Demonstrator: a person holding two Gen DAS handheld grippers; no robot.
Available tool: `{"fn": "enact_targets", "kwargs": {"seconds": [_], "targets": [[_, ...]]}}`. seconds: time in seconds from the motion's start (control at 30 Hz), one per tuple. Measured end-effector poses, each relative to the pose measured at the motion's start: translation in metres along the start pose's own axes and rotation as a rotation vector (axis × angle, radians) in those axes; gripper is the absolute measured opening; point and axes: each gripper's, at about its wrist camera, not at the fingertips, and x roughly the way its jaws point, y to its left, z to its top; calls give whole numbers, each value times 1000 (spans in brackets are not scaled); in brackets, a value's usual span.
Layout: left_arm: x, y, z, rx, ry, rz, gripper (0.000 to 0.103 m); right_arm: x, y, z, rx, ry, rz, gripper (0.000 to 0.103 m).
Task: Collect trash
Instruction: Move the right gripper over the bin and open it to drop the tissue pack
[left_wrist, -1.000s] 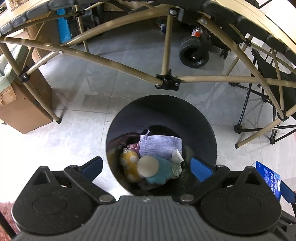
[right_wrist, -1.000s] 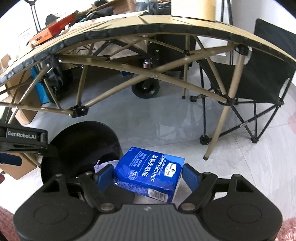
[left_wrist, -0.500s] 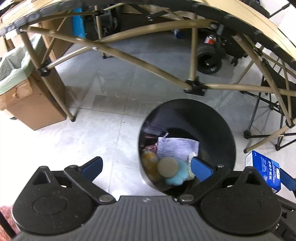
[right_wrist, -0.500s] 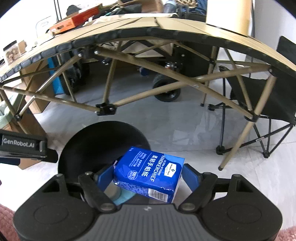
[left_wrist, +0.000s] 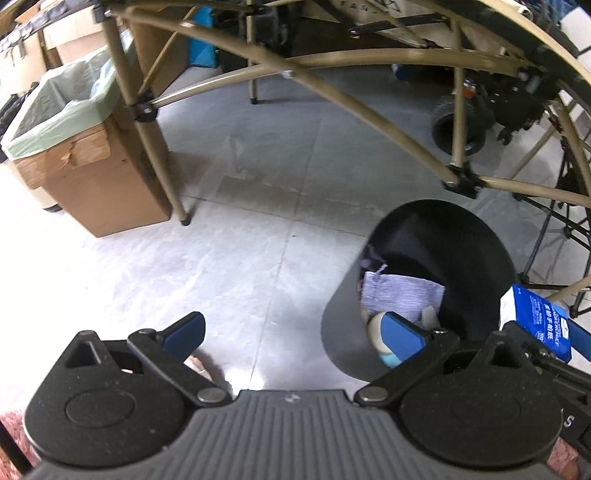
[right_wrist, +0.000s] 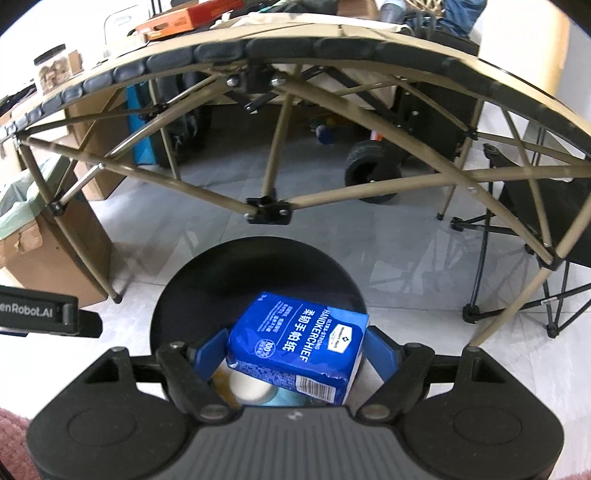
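Note:
A blue handkerchief tissue pack (right_wrist: 299, 345) sits between the blue pads of my right gripper (right_wrist: 295, 354), which is shut on it, directly over the mouth of a round black bin (right_wrist: 258, 266). Inside the bin lie a grey cloth (left_wrist: 402, 299) and a pale round toy (right_wrist: 251, 387). In the left wrist view the bin (left_wrist: 436, 236) stands at the right and the held pack (left_wrist: 535, 321) shows at its right rim. My left gripper (left_wrist: 295, 334) is open and empty over bare floor to the left of the bin.
A folding table's tan frame (right_wrist: 269, 206) arches over the bin. A cardboard box lined with a green bag (left_wrist: 74, 147) stands at the left. A black folding chair (right_wrist: 535, 206) and a wheeled cart (right_wrist: 373, 173) stand behind.
My right gripper has carried the tissue pack from beside the bin to above its opening. My left gripper has slid left, off the bin and over the floor.

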Motion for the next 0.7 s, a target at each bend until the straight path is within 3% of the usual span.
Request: {"fn": "enact_targets", "kwargs": {"seconds": [0.7], "targets": [[21,47,-4,-56,48,61,103,34,34,16,-38,70,52,80]]}}
